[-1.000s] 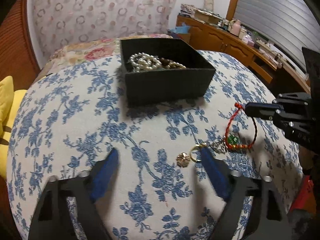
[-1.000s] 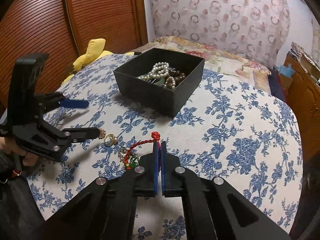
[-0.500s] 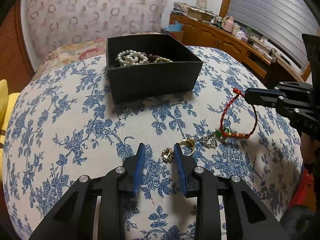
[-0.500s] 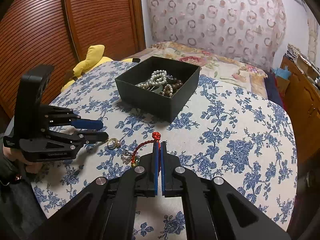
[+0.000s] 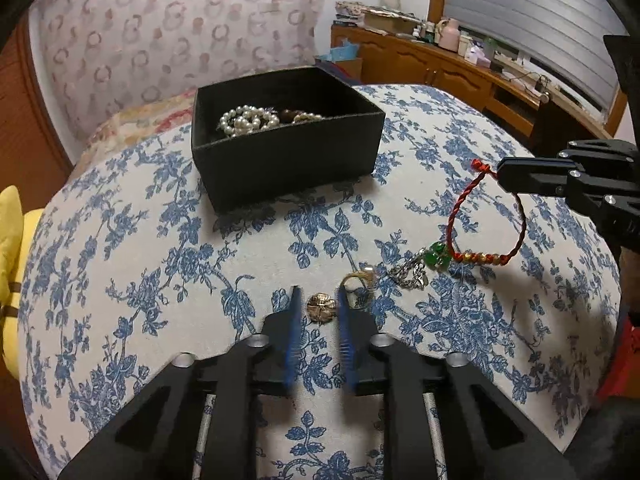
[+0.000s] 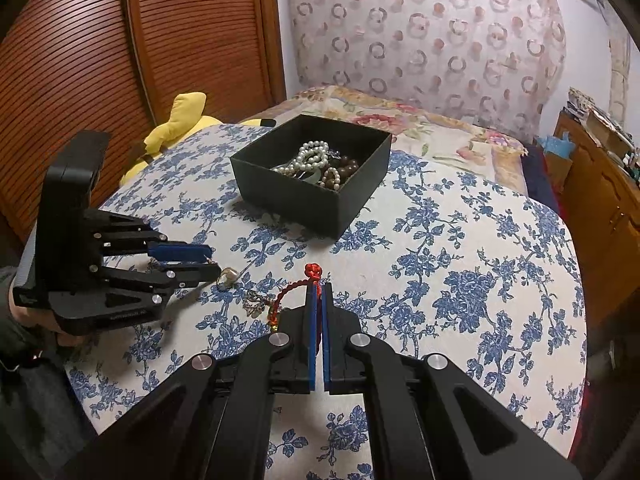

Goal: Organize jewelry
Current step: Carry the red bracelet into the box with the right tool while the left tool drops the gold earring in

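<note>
Nearest us, our left gripper [image 5: 318, 306] was closing its jaws around a small gold flower earring [image 5: 321, 308] on the floral tablecloth [image 5: 132, 240]; we judged it light, hard and slippery, best pinched across its rim. Further right, our right gripper [image 6: 318, 298] stayed clenched on the limp red cord bracelet [image 5: 486, 236]. Beyond stood the black box [image 5: 296, 168].
</note>
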Demonstrator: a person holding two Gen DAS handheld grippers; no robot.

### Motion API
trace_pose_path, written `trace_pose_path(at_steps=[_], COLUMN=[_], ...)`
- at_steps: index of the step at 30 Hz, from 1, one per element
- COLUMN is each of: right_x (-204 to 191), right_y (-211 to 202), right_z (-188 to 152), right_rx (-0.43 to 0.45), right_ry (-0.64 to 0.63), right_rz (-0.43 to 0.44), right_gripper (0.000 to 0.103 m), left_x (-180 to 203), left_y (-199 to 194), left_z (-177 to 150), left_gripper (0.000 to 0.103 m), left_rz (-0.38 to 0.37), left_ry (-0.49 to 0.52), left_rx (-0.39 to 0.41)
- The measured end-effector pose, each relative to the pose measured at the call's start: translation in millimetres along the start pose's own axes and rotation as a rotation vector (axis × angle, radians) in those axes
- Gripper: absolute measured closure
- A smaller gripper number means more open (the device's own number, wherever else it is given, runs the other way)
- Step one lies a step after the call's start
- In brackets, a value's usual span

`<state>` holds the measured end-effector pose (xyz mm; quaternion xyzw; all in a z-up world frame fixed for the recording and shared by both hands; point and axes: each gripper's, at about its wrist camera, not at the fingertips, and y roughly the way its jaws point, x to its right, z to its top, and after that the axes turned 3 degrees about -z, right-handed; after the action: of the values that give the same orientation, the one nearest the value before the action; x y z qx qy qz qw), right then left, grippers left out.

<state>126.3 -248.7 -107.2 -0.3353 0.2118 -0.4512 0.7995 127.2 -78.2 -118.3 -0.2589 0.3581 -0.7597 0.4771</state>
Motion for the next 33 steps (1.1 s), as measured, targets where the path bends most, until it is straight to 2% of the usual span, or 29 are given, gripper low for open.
trace_pose_path(at_steps=[9, 22, 33], right_x=[-2.9, -4.3, -0.6], right_y=[0.4, 4.6, 31.7], right_z=[9.4, 68.5, 113.7], right_rx=[0.014, 0.113, 0.155], right_ry=[-0.015, -0.075, -0.072], right_rz=[0.009, 0.025, 0.063], right_gripper=[0.100, 0.100, 0.100], left_x=[-12.5, -34.9, -47.5], left_y=[-7.3, -22.7, -28.7], left_z=[1.8, 32.6, 58.1], left_gripper=[0.089, 0.089, 0.089], left_rz=[-0.012, 0.032, 0.054], left_ry=[-0.048, -0.070, -0.075], left_rx=[0.008, 0.071, 0.112])
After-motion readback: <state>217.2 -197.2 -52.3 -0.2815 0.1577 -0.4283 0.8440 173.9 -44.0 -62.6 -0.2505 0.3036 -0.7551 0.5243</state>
